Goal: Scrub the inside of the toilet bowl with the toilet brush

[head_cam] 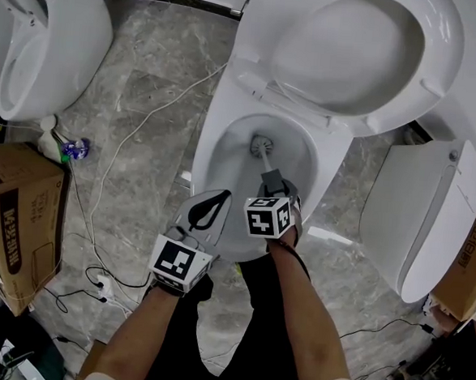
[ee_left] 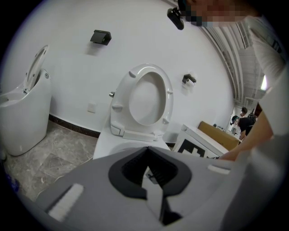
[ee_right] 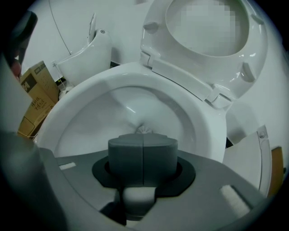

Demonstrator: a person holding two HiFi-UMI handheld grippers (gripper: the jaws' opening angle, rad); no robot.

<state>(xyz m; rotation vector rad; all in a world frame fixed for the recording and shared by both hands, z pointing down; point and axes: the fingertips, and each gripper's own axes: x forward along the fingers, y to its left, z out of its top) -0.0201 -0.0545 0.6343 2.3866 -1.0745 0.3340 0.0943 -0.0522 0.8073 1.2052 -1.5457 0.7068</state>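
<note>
Right hand-held gripper (head_cam: 273, 179) pinching toilet brush (head_cam: 262, 147) in bowl (head_cam: 205, 154), left hand-held gripper (head_cam: 218, 200) apparently closed, box (head_cam: 12, 218) print blurred

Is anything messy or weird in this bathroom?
Yes. A loose cable snakes across the floor, a box stands at the left, and a left toilet and a right toilet flank the middle toilet holding the brush. It looks more like a storeroom.
</note>
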